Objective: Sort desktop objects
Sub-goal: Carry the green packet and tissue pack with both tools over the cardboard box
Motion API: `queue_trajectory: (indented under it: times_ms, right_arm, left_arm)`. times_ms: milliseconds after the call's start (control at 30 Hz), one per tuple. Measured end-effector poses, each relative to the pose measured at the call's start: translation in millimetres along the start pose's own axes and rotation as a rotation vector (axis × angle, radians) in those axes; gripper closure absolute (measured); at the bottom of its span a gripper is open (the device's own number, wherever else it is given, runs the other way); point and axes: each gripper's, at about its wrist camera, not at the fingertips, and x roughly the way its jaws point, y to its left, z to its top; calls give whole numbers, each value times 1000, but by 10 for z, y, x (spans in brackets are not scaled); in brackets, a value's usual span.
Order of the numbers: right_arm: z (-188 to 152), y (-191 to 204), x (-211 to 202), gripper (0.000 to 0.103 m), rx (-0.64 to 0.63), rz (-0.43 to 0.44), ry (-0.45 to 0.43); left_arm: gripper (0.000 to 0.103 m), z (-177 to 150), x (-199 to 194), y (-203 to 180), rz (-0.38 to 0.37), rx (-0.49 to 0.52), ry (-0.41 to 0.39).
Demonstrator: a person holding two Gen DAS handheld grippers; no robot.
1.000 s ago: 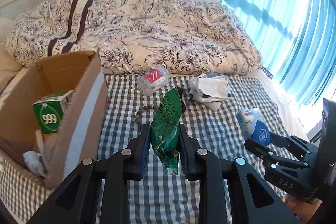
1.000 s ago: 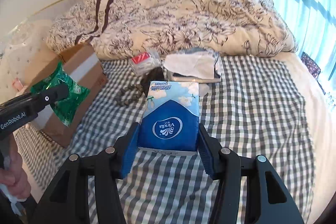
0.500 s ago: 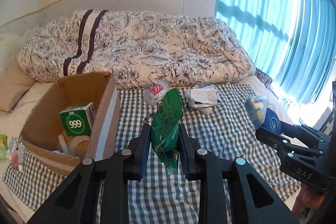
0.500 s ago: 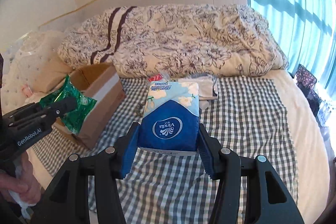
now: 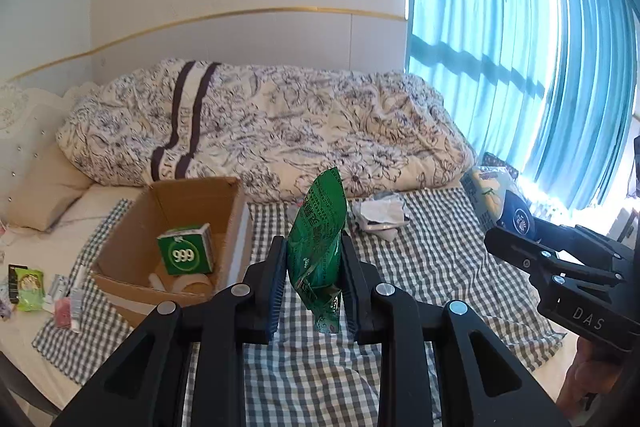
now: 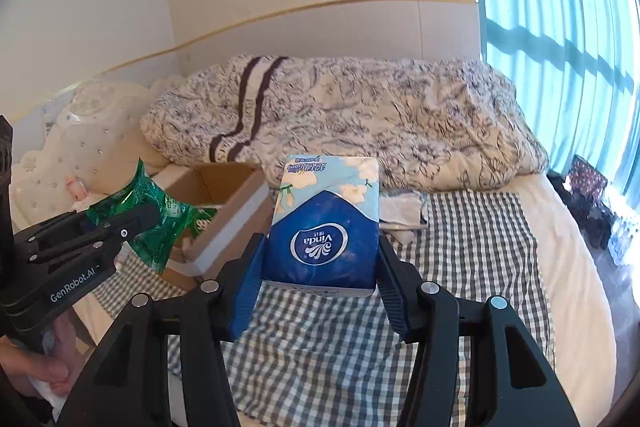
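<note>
green foil packet (image 5: pixel 318 239), clamped upright in the left gripper (image 5: pixel 313 281), looks light, crinkly and slippery, so a grip on its lower body suits it. the tissue pack (image 6: pixel 325 227), squeezed in the right gripper (image 6: pixel 318 281), looks soft and light. both now hang higher than a second ago, with the cardboard box (image 5: pixel 176 239) farther below.

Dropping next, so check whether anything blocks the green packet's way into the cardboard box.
Nothing visible does. The left gripper holds the green packet up, right of the open cardboard box; only a green 999 carton sits inside.
</note>
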Motion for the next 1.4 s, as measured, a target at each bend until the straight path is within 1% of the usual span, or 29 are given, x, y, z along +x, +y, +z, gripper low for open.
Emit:
queue_trajectory:
  times_ms: [300,500,633,867,1067,1400]
  right_arm:
    - [143,379,-272,50,-23,32,-69]
    - [222,609,-374,50,-47,46,-97]
    - [249,702,-415,50,-39,62,-125]
    - [298,883,-393,50,-46,84,-140]
    - [358,1066,-291,50,-62,112,-136]
    - [482,1330,-71,50,-98,142,-127]
  left_arm:
    - [77,82,-430,191,44,13,-69]
    - [77,133,-664,396,72,-6,-106]
    - [77,149,-761,534,95,-23,-127]
    - [77,174,-848,761,129,-42,-139]
    - [77,194,-903,986,157,-60,-148]
    - [77,260,-859,1300,200,-87,-151]
